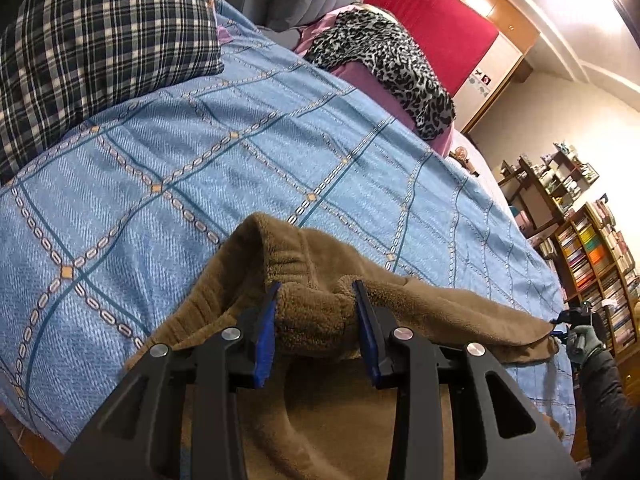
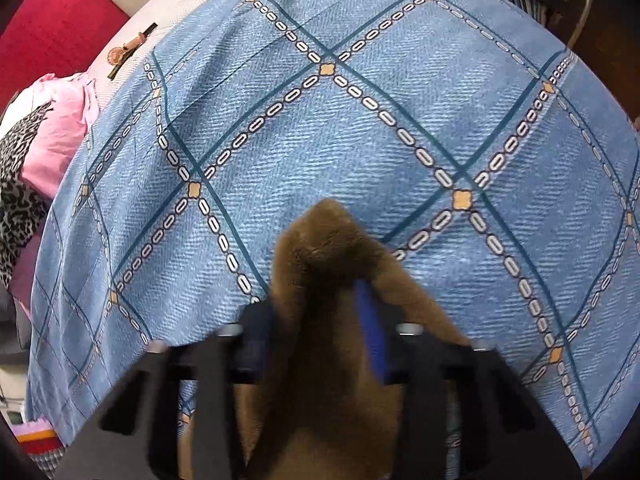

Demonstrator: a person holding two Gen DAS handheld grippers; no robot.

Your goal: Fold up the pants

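Observation:
Brown fleece pants (image 1: 320,320) lie over the near edge of a bed with a blue patterned cover (image 1: 248,152). My left gripper (image 1: 318,300) is shut on a bunched fold of the pants by the ribbed waistband (image 1: 224,280). The fabric stretches right to my right gripper (image 1: 564,322), small at the right edge, held by a gloved hand. In the right wrist view, my right gripper (image 2: 320,304) is shut on a peak of the brown pants (image 2: 320,248), lifted above the blue cover (image 2: 360,128). The view is blurred.
A plaid pillow (image 1: 92,48) lies at the far left of the bed. A leopard-print cloth (image 1: 392,60) on pink bedding (image 2: 60,128) lies at the far side by a red headboard (image 1: 432,20). Bookshelves (image 1: 592,256) stand at the right.

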